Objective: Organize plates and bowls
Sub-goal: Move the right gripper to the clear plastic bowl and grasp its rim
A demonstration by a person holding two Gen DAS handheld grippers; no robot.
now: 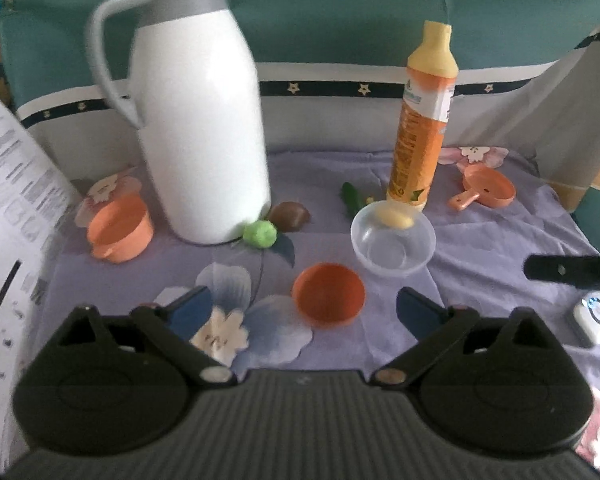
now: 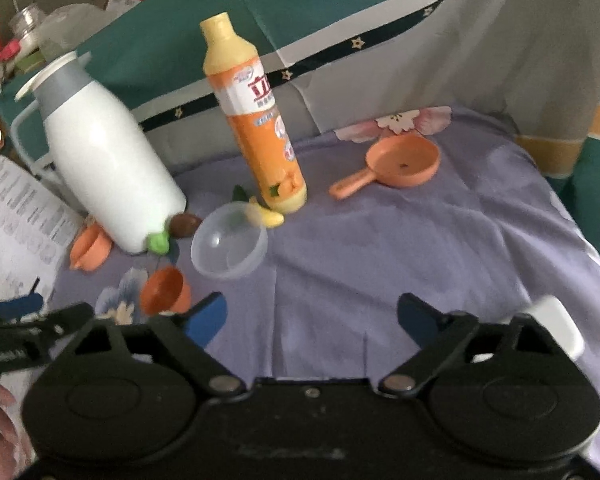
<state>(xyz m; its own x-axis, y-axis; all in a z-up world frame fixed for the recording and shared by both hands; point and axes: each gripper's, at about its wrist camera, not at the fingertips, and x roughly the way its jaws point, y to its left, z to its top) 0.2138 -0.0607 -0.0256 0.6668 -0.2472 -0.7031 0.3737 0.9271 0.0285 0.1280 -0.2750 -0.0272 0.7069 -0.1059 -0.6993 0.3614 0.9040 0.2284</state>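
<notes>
One orange bowl (image 1: 329, 295), one clear bowl (image 1: 393, 240), two orange pots (image 1: 120, 229).

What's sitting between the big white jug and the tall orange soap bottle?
In the left wrist view: a brown round toy, a green fuzzy ball and a small green vegetable toy.

We cannot see the top of the white jug (image 1: 200, 120) in the left wrist view; the picture's edge cuts off its lid. The jug hides part of the brown thing (image 1: 290, 216) behind the green ball (image 1: 260, 233), and we cannot tell what either one is. The printed paper (image 1: 16, 216) is too blurry to read and runs off the left edge. In the right wrist view the jug covers part of the orange pot (image 2: 90, 250). The white box (image 2: 558, 326) there is blurred and half hidden behind the right gripper (image 2: 312, 314). The clear bowl (image 2: 230, 246) hides part of the yellow thing (image 2: 270, 216) beside the bottle (image 2: 256, 120).
</notes>
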